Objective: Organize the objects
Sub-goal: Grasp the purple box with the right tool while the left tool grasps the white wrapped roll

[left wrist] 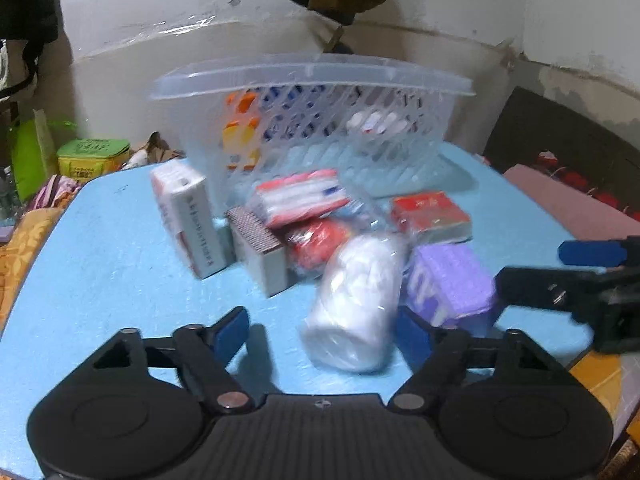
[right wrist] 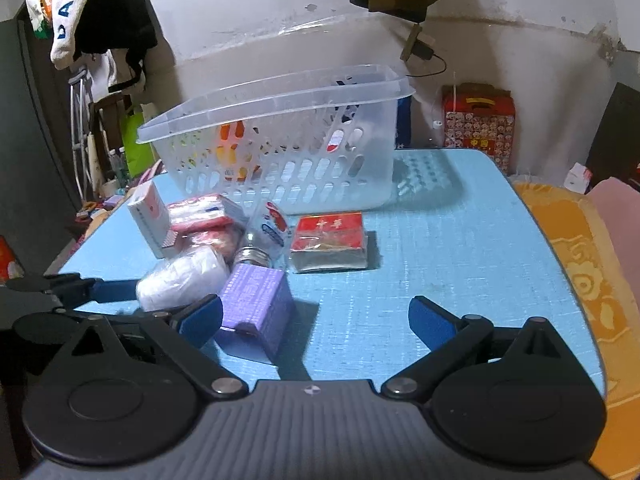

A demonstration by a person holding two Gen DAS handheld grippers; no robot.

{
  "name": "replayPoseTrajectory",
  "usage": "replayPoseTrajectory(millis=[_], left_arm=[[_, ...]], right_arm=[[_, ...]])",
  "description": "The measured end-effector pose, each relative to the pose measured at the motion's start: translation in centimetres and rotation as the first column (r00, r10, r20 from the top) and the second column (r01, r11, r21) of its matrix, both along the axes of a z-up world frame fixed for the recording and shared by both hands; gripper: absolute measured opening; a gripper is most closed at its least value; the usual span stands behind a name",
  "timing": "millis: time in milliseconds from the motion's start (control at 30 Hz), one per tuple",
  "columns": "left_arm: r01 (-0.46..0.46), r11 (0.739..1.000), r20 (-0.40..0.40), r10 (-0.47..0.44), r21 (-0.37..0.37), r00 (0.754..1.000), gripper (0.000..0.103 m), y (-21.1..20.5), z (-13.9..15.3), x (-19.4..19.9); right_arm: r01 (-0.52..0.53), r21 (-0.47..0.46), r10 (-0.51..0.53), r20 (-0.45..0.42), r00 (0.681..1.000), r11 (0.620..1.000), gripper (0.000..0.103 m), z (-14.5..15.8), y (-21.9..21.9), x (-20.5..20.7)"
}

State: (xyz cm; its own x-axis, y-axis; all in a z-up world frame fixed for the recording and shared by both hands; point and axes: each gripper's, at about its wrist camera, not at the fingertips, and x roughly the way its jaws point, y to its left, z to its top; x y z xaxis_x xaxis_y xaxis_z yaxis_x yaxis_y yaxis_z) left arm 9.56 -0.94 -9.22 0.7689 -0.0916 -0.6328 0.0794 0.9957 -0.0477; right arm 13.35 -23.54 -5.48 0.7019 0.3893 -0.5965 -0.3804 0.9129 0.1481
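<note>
The left gripper [left wrist: 322, 330], jaws spread wide, faces a white wrapped roll [left wrist: 356, 304] at lower centre on the blue worktop [left wrist: 120, 264], its long axis running between them. The right gripper [right wrist: 316, 322], also open, sits beside a purple box [right wrist: 256, 304]; the basket [right wrist: 280, 152] waits behind.

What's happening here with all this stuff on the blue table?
A person holds two grippers over a blue table, tidying small items. A clear basket at the back already holds some things. The left gripper, open, is around a white plastic-wrapped roll. The right gripper, also open and empty, sits beside a purple box.
</note>
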Motion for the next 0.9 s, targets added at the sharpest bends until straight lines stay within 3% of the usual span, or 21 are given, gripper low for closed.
replayPoseTrajectory(millis=[100,233,267,333,400,633,733,833,900], left_arm=[[-0.021,1.0,-0.011,0.021,-0.007,1.0,0.06,1.5,-0.3,-0.3],[-0.045,0.999,0.001,0.045,0.001,0.999,0.061,2.8,-0.4,-0.6],[-0.043,0.999,0.005,0.043,0.008,0.999,0.061,2.9,-0.5,-0.7],[-0.045,0.999,0.005,0.045,0.025,0.999,0.076,2.8,-0.5,-0.8],[-0.051,0.998,0.005,0.051,0.043,0.999,0.082,2.7,-0.7,-0.8],[-0.074,0.997,0.009,0.074,0.032,0.997,0.082,3.6,-0.8,-0.7],[-0.079,0.996,0.014,0.078,0.032,0.997,0.082,4.0,-0.9,-0.7],[-0.082,0.996,0.016,0.081,0.028,0.997,0.082,4.2,-0.9,-0.7],[-0.081,0.997,0.018,0.08,0.013,0.997,0.082,4.2,-0.7,-0.7]], right_arm=[[-0.019,-0.003,0.019,-0.01,1.0,1.0,0.101,-0.3,0.9,0.1],[-0.049,-0.014,0.049,-0.035,0.998,0.999,0.098,-1.0,2.1,0.7],[-0.05,-0.005,0.05,-0.043,0.998,0.999,0.098,-1.1,2.2,0.8],[-0.054,-0.005,0.054,-0.043,0.998,0.999,0.098,-1.0,2.5,0.7],[-0.069,-0.005,0.069,-0.04,0.997,0.998,0.093,-1.0,2.8,0.6],[-0.111,-0.009,0.11,-0.084,0.99,0.994,0.091,-1.7,4.5,0.9],[-0.131,-0.01,0.129,-0.1,0.987,0.991,0.081,-2.2,5.1,1.1],[-0.175,0.016,0.176,-0.101,0.979,0.984,0.054,-1.8,4.9,0.8],[-0.167,-0.006,0.166,-0.093,0.982,0.986,0.049,-1.4,4.6,0.4]])
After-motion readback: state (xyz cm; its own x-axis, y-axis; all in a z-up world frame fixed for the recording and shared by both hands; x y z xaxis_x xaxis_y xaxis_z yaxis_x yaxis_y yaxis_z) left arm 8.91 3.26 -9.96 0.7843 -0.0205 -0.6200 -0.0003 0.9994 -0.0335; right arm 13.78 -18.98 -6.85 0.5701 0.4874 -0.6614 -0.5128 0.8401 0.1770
